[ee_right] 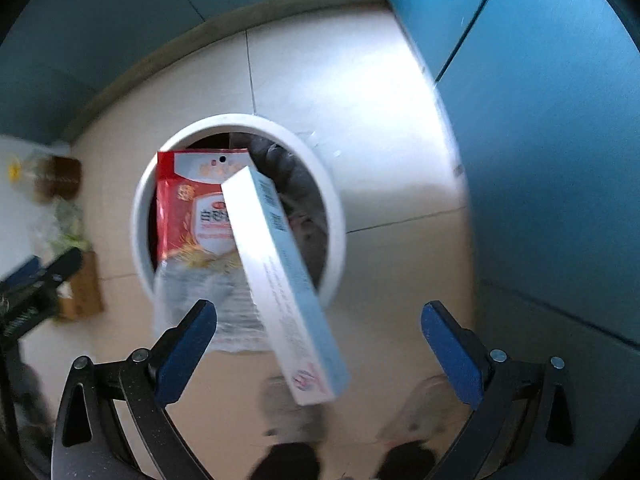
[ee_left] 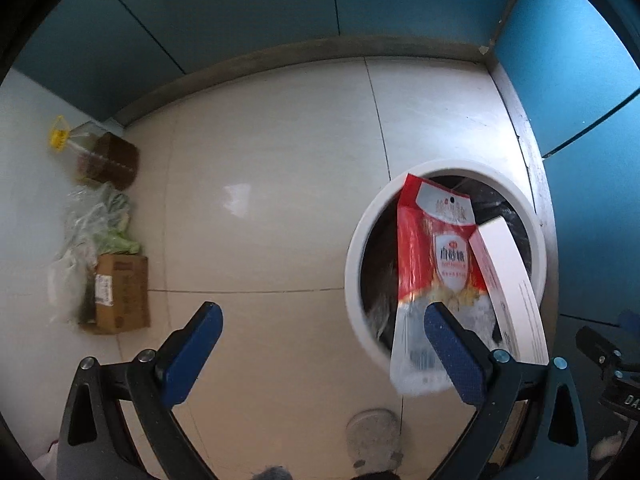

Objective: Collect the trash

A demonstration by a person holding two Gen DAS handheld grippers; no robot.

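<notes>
1. White plastic forms the round waste bin [ee_left: 352,248] that stands on the pale tiled floor [ee_left: 260,208] near the blue cabinet fronts [ee_left: 568,80]; its dark inside is only partly seen, and what lies within cannot be made out.
2. A red and clear plastic food pouch with printed characters [ee_left: 436,256] is seen over the bin's mouth, its top edge by the far rim and its clear lower end outside the near rim. Its lower end is blurred, and part of it is covered in the left view by one blue pad.
3. A long white cardboard box with a pale blue side [ee_right: 280,276] lies tilted across the pouch and the bin's near rim. Its print is too blurred to be read, and whether it rests on anything cannot be told.
4. The left tongs [ee_left: 324,316] are spread wide, nothing being clamped; the pouch is merely overlapped by one finger in the picture.
5. The right tongs [ee_right: 320,316] are likewise spread wide, with the box seen between the fingers but untouched by either pad.
6. Blurred grey shoes [ee_right: 292,404] are seen at the lower edge.
7. Against the white wall, a brown cardboard carton [ee_left: 120,292], crumpled clear bags [ee_left: 88,220] and a yellow-capped bottle [ee_left: 80,148] are set, all small and indistinct.
</notes>
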